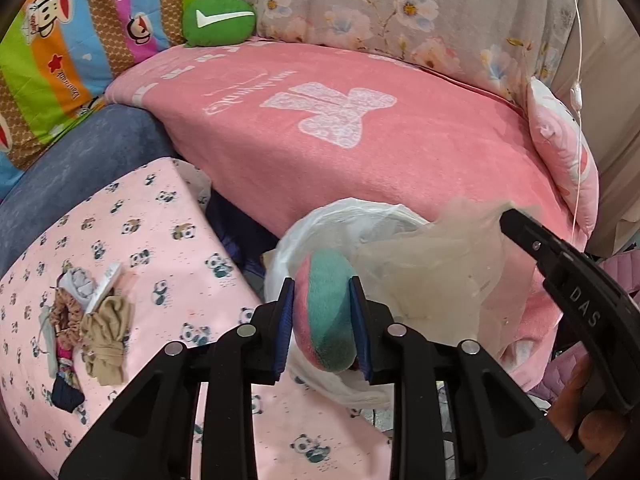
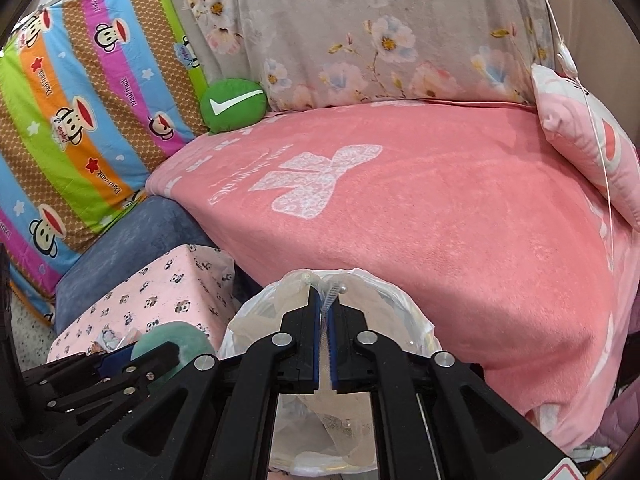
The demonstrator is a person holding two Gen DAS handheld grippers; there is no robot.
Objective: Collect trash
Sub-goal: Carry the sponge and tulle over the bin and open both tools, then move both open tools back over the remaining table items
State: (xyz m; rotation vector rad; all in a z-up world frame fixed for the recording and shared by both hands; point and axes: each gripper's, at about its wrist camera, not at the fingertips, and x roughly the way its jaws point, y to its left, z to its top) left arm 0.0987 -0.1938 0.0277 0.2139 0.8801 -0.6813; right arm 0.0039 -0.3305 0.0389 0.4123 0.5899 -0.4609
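Note:
My left gripper (image 1: 321, 285) is shut on a soft pink-and-teal round item (image 1: 330, 320), held just above the mouth of a white plastic bag (image 1: 320, 232). The bag sits against the front of a pink-covered sofa. In the right wrist view my right gripper (image 2: 327, 297) is shut on a sheer beige mesh piece (image 2: 329, 308) with small pearls, over the same bag (image 2: 404, 304). The mesh (image 1: 432, 264) drapes across the bag's right side from the right gripper (image 1: 520, 224). The left gripper (image 2: 146, 352) and the teal item (image 2: 176, 338) show at lower left.
A pink panda-print box (image 1: 168, 240) stands left of the bag, with a pile of small cloth bits and a scrunchie (image 1: 92, 320) on it. Behind are a pink blanket (image 1: 340, 140), a green cushion (image 1: 218, 20), a pink pillow (image 1: 560, 152) and a hanging white cable (image 1: 578, 80).

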